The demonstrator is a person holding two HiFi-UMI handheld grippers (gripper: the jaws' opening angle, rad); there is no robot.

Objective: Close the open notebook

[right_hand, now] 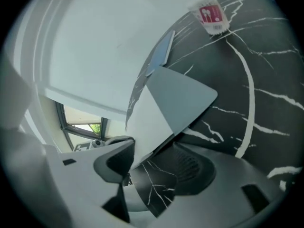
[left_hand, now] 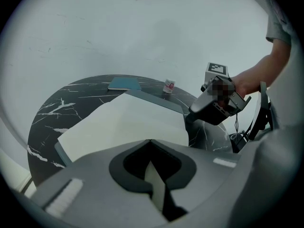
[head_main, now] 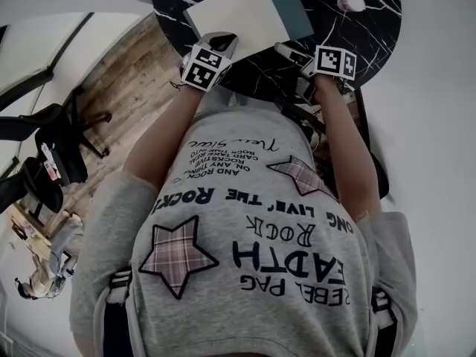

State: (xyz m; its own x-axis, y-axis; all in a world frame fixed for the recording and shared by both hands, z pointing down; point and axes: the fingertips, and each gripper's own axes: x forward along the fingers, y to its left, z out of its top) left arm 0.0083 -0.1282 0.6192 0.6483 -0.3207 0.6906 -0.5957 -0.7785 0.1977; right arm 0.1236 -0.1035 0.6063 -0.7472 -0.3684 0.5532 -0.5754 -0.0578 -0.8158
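Your left claw (left_hand: 152, 169) pinches the notebook (left_hand: 124, 122). Swing that side over slowly. Your right claw (right_hand: 155, 175) is wide open, holding nothing.

- Left tool (head_main: 222, 44): at the worktop's (head_main: 372, 28) near edge, jaws pinched on a white notebook (head_main: 238, 17) leaf.
- Right tool (head_main: 288, 52): beside it, jaws apart, empty.
- Both bare forearms (head_main: 167, 136) extend forward.

Black marble table (head_main: 372, 28) carries open notebook (head_main: 238, 13), teal booklet (left_hand: 124, 83), small packet (head_main: 351, 3).
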